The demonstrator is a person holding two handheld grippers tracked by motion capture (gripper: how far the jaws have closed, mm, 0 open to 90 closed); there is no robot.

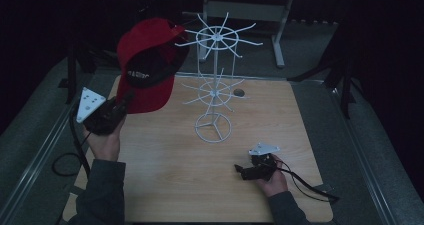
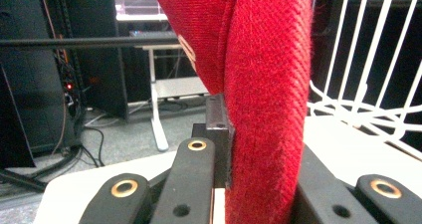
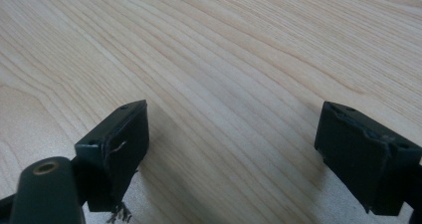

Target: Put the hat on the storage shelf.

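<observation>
Two grippers in view. Right gripper (image 1: 244,170) rests low over the wooden table (image 1: 165,180), jaws apart, nothing between them. Left gripper (image 1: 121,106) clamps the red cap (image 1: 150,65) by its brim, raised beside the white wire rack (image 1: 216,80).
</observation>
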